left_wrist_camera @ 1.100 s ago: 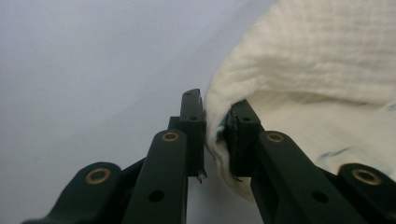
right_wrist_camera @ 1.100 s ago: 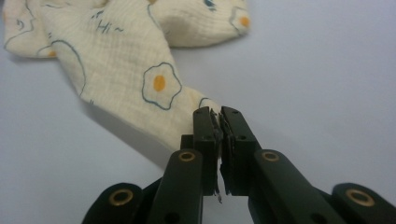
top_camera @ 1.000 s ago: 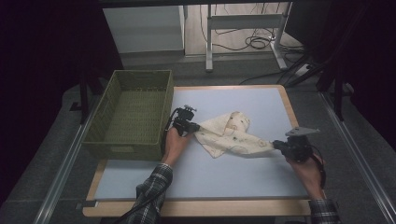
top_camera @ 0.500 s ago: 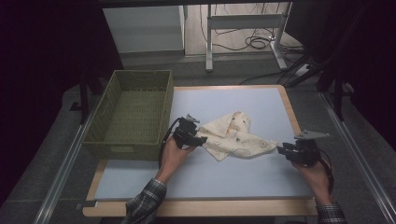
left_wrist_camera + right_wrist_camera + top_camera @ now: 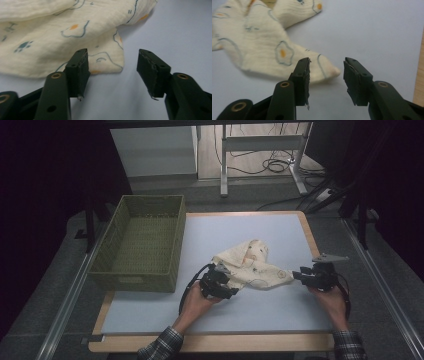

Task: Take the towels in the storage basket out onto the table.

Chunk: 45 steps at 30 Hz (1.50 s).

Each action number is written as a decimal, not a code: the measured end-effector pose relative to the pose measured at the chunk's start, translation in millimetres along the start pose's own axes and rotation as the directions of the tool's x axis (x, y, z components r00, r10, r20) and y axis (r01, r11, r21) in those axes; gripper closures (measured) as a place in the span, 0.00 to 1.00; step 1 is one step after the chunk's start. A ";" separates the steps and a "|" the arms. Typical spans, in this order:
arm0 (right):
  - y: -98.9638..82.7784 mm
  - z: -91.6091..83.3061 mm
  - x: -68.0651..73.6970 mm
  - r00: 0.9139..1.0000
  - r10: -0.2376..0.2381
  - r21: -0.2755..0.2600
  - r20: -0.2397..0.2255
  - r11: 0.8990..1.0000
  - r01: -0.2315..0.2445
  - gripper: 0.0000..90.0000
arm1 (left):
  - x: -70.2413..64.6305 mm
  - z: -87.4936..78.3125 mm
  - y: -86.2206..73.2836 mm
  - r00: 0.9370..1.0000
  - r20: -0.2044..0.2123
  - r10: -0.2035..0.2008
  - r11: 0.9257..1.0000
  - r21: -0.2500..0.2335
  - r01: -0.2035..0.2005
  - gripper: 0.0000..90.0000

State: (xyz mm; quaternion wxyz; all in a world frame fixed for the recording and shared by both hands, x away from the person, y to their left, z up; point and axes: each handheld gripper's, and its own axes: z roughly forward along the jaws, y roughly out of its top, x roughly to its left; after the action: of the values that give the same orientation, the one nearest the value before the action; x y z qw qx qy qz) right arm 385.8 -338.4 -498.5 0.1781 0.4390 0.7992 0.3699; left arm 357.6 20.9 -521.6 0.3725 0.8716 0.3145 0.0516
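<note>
A cream cloth [image 5: 252, 265] printed with small animals and eggs lies crumpled on the pale blue mat [image 5: 240, 230]. My left gripper [image 5: 231, 290] sits at the cloth's near left edge. Its jaws have just been opening and stand apart; a corner of the cloth [image 5: 62, 37] lies on the mat just ahead of my left gripper [image 5: 113, 56], untouched by the pads. My right gripper [image 5: 298, 276] is at the cloth's right tip. Its jaws have also just been opening, and the pointed end of the cloth [image 5: 262, 47] rests loose in front of my right gripper [image 5: 326, 62].
A green woven basket [image 5: 145, 245] stands along the mat's left side, with nothing visible in it. The table's wooden rim [image 5: 310, 235] runs close to the right hand. Bare mat stretches behind the cloth and along the near edge.
Both grippers have opened and let go of the cloth. The left hand has drawn back toward the near edge and a little right; the right hand has stayed about where it was.
</note>
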 end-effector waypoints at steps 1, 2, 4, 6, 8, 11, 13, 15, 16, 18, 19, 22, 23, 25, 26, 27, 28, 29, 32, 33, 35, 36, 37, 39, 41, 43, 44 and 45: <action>0.9 5.2 -1.7 1.000 -0.003 0.006 0.008 1.000 0.003 0.62 | -1.3 4.0 0.6 1.000 -0.012 0.008 1.000 0.008 -0.008 0.47; 1.5 10.1 -3.4 1.000 -0.003 0.018 0.014 1.000 0.003 0.62 | -2.8 8.8 0.5 0.999 -0.028 0.023 1.000 0.016 -0.022 0.47; 0.8 20.9 -5.2 1.000 -0.010 0.051 0.022 0.999 0.009 0.63 | -6.2 11.9 -1.0 0.996 -0.071 0.053 0.999 0.007 -0.053 0.50; -2.0 25.2 -2.4 0.999 -0.034 0.060 0.042 0.998 0.031 0.79 | -9.2 11.3 -2.9 0.994 -0.091 0.065 0.998 0.003 -0.066 0.60; -3.3 23.6 0.4 0.999 -0.031 0.063 0.009 0.998 0.031 0.92 | -11.6 9.7 -5.5 0.992 -0.105 0.073 0.997 -0.006 -0.074 0.78; -4.3 19.8 7.6 0.998 -0.062 0.080 0.014 0.995 0.061 0.94 | -14.5 5.3 -5.6 0.989 -0.106 0.100 0.995 0.019 -0.099 0.95; -5.5 12.1 11.9 0.997 -0.077 0.076 0.014 0.994 0.076 0.94 | -14.4 -4.4 -7.1 0.990 -0.100 0.103 0.995 0.005 -0.103 0.95; -8.0 -0.4 14.9 0.997 -0.077 0.050 0.010 0.996 0.076 0.94 | -12.3 -21.8 -10.7 0.995 -0.054 0.079 0.996 -0.025 -0.080 0.95; -9.8 -7.6 16.3 0.997 -0.073 0.038 0.006 0.997 0.072 0.94 | -12.8 -29.3 -13.4 0.996 -0.043 0.072 0.997 -0.036 -0.074 0.95; -14.5 -21.3 19.7 0.998 -0.054 0.008 -0.022 0.998 0.055 0.94 | -14.5 -42.0 -19.9 0.996 -0.033 0.078 0.996 -0.034 -0.079 0.95; -17.3 -27.4 22.4 0.998 -0.052 -0.003 -0.040 0.999 0.052 0.94 | -15.9 -47.1 -24.2 0.997 -0.027 0.077 0.996 -0.034 -0.078 0.95; -25.9 -41.1 33.4 0.996 -0.064 -0.013 -0.063 0.998 0.063 0.94 | -20.0 -59.0 -38.6 0.997 -0.010 0.080 0.996 -0.025 -0.080 0.95; -29.8 -46.3 38.9 0.995 -0.069 -0.019 -0.074 0.998 0.068 0.94 | -21.0 -61.9 -43.5 0.997 -0.006 0.080 0.997 -0.019 -0.080 0.95; -34.7 -52.7 47.0 0.993 -0.080 -0.025 -0.085 0.997 0.078 0.94 | -22.9 -67.0 -53.3 0.997 -0.007 0.080 0.997 -0.013 -0.081 0.94; -38.0 -56.0 52.7 0.992 -0.084 -0.026 -0.096 0.996 0.082 0.94 | -23.7 -68.9 -57.9 0.997 -0.001 0.078 0.997 -0.006 -0.078 0.94; -40.7 -57.8 57.3 0.991 -0.088 -0.022 -0.104 0.996 0.086 0.94 | -24.5 -70.5 -61.3 0.997 0.001 0.076 0.997 -0.004 -0.076 0.94; -43.0 -58.6 60.7 0.990 -0.094 -0.022 -0.108 0.996 0.092 0.94 | -25.9 -73.0 -67.0 0.997 0.002 0.075 0.997 0.002 -0.075 0.94; -47.5 -59.1 66.7 0.988 -0.098 -0.013 -0.121 0.995 0.097 0.94 | -27.2 -74.8 -71.6 0.997 0.006 0.073 0.997 0.009 -0.073 0.94; -60.2 -56.6 77.9 0.984 -0.099 0.026 -0.151 0.994 0.104 0.93 | -29.5 -79.2 -84.1 0.998 0.013 0.065 0.998 0.012 -0.065 0.94; -64.4 -55.5 80.5 0.981 -0.097 0.037 -0.166 0.994 0.105 0.93 | -29.6 -80.6 -88.2 0.998 0.013 0.058 0.998 0.010 -0.058 0.94; -68.6 -57.0 84.5 0.978 -0.092 0.048 -0.186 0.994 0.103 0.91 | -27.9 -83.2 -93.5 0.999 0.016 0.051 0.999 0.014 -0.051 0.90; -68.0 -58.4 84.8 0.978 -0.097 0.044 -0.184 0.993 0.106 0.88 | -25.8 -85.2 -94.1 0.999 -0.003 0.052 0.999 0.013 -0.052 0.84; -65.0 -60.9 84.3 0.981 -0.101 0.037 -0.163 0.993 0.109 0.83 | -23.7 -87.1 -93.1 0.999 -0.019 0.045 0.999 0.009 -0.045 0.73; -57.0 -62.0 79.5 0.985 -0.098 0.022 -0.140 0.995 0.102 0.79 | -19.1 -90.4 -88.6 0.999 -0.027 0.042 0.999 -0.004 -0.042 0.68; -48.5 -58.5 74.4 0.987 -0.088 0.009 -0.134 0.996 0.091 0.77 | -13.7 -89.8 -78.9 0.998 -0.048 0.037 0.999 -0.026 -0.039 0.66; -38.3 -50.4 69.9 0.989 -0.086 0.007 -0.123 0.996 0.088 0.77 | -8.2 -84.6 -67.7 0.998 -0.057 0.040 0.998 -0.038 -0.042 0.65; -32.0 -43.4 67.5 0.989 -0.088 0.005 -0.120 0.996 0.089 0.77 | -5.7 -80.5 -61.3 0.997 -0.067 0.046 0.998 -0.039 -0.048 0.65; -27.0 -37.3 66.0 0.989 -0.087 0.006 -0.119 0.996 0.089 0.77 | -2.8 -76.1 -54.6 0.996 -0.069 0.053 0.998 -0.033 -0.056 0.64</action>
State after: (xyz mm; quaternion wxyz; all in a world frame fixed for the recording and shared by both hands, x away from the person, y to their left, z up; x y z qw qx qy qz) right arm 311.3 -308.8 -491.4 0.1441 0.3818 0.8290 0.3824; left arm 302.9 94.8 -503.9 0.3754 0.8709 0.3020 0.0967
